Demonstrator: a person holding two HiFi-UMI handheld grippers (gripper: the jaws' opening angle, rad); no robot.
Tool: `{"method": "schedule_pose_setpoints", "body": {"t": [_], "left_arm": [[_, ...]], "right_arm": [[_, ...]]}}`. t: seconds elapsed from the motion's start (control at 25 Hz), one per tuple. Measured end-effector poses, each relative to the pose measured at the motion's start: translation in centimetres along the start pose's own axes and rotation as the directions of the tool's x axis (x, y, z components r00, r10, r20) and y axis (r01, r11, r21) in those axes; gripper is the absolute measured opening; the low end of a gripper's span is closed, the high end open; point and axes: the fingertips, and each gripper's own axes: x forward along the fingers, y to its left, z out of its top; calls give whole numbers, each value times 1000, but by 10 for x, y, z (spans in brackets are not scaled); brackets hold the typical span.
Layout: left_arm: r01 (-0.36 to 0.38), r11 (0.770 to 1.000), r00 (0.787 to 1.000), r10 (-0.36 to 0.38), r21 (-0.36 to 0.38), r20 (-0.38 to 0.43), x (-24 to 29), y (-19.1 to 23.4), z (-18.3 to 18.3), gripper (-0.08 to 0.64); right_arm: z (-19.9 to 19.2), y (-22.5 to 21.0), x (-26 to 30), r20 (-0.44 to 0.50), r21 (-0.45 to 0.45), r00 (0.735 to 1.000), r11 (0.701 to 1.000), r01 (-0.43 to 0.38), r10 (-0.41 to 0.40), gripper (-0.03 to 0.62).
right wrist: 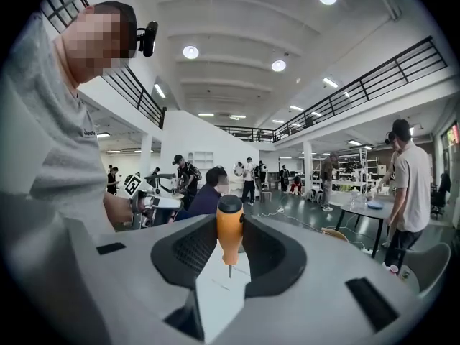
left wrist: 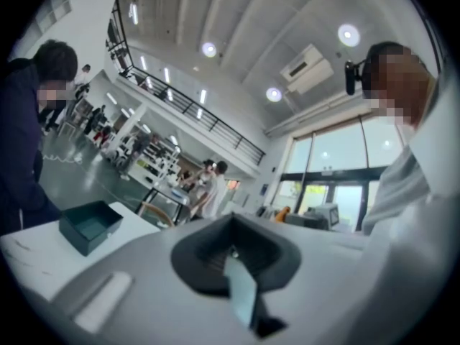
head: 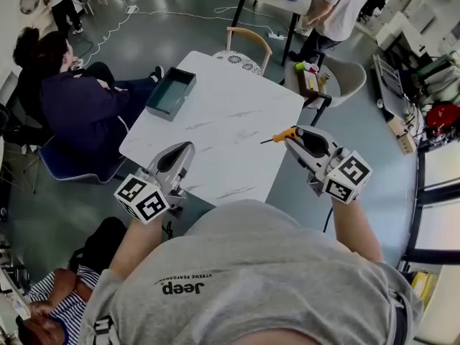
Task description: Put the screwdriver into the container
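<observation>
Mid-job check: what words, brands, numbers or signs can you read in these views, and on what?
"Jeep": on the grey T-shirt, upside down in the head view.
Smaller line of print next to it: too small to read.
Marker cubes: black-and-white square patterns, no words.
Screwdriver and container: no readable text.

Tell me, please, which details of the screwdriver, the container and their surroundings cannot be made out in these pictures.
Screwdriver tip: too small in the head view; foreshortened in the right gripper view, so its type is unreadable.
Container floor: left gripper view, partly hidden by its near wall.
Table near corner: head view, covered by the person's shoulder.
Small items beyond the table's far corner: head view, too small to name.
</observation>
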Motion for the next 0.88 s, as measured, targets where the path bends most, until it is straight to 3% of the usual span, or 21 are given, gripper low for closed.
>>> {"method": "schedule_pose_setpoints", "body": {"t": [0.28, 0.44, 0.68, 0.88], "left_arm": [[-10, 999, 1000, 10, -35, -8, 23, 27, -8, 3], [-49, 998, 998, 48, -24, -27, 49, 27, -21, 3], [-183, 983, 983, 184, 8, -14, 97, 12, -34, 3], [-351, 936, 936, 351, -37, 0, 93, 11, -42, 3]], "right_arm": [[-8, -28, 16, -31, 10, 1000, 1000, 1, -1, 112], [-22, -57, 13, -16, 33, 999, 999, -43, 44, 112], [-42, -127, 2, 30, 61, 989, 987, -149, 148, 112], [-47, -172, 25, 53, 32, 967, 967, -251, 249, 112]]}}
